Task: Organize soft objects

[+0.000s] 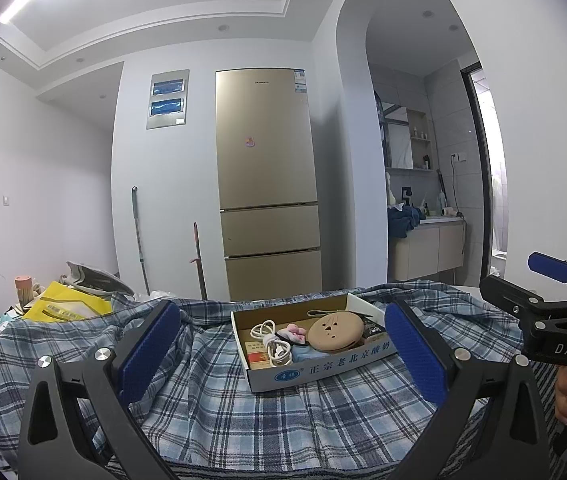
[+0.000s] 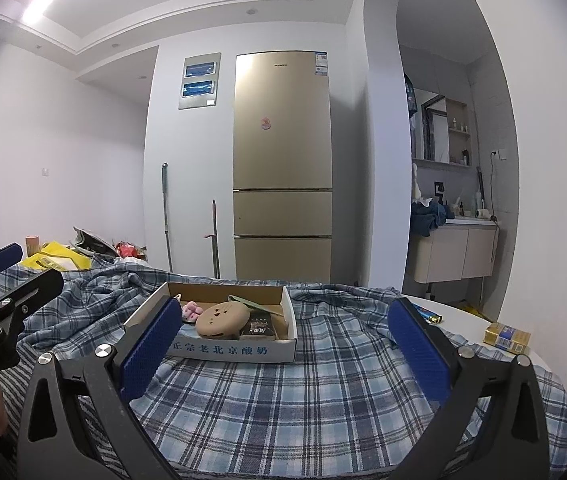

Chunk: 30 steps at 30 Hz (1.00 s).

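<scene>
While both handheld grippers hover above a blue-and-white plaid cloth [image 1: 267, 420], each stands wide open with nothing between its blue ribbed pads: the left gripper [image 1: 283, 354] and the right gripper [image 2: 285, 354]. One shallow cardboard box [image 1: 323, 364] sits on the cloth ahead, holding one round tan cushion [image 1: 335, 333], one small pink plush [image 1: 296, 332], one coiled white cable [image 1: 271, 342] and one dark packet [image 2: 258, 328].

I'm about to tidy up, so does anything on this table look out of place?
Yes. The cardboard box sits on a rumpled plaid cloth and mixes a white cable and packets with soft items; nothing looks spilled or damaged.
</scene>
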Each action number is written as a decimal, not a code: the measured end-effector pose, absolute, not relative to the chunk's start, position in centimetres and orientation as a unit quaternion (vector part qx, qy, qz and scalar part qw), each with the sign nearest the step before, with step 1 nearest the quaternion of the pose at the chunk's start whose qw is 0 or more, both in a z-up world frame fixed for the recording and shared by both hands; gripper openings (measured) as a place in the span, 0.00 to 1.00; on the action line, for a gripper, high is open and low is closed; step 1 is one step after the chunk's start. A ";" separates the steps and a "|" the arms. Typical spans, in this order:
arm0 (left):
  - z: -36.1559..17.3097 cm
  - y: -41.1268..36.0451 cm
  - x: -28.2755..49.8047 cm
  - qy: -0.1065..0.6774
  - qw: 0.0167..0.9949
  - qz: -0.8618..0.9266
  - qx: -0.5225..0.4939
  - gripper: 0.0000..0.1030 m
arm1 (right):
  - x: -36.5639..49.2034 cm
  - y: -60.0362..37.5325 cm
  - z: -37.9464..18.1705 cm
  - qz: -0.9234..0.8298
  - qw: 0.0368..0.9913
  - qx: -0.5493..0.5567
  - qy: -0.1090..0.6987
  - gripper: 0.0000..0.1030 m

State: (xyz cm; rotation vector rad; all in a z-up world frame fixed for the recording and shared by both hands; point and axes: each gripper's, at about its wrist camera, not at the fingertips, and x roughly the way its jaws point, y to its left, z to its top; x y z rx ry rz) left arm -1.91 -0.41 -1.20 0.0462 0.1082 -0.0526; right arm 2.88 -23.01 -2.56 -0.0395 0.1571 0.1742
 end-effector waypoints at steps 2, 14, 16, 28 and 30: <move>-1.2 -0.4 -1.9 0.056 0.998 -0.026 0.023 1.00 | 2.9 -23.0 -2.6 0.087 0.993 -0.019 0.079 1.00; -1.2 -0.2 -1.9 0.054 0.998 -0.026 0.023 1.00 | 2.9 -23.0 -2.6 0.087 0.993 -0.019 0.079 1.00; -1.2 -0.2 -1.9 0.054 0.998 -0.026 0.024 1.00 | 2.9 -23.0 -2.5 0.087 0.993 -0.019 0.079 1.00; -1.2 -0.1 -1.8 0.054 0.998 -0.025 0.025 1.00 | 3.0 -22.9 -2.8 0.088 0.992 -0.020 0.084 1.00; -1.3 -0.1 -1.8 0.055 0.998 -0.025 0.025 1.00 | 3.0 -23.0 -2.7 0.088 0.992 -0.020 0.083 1.00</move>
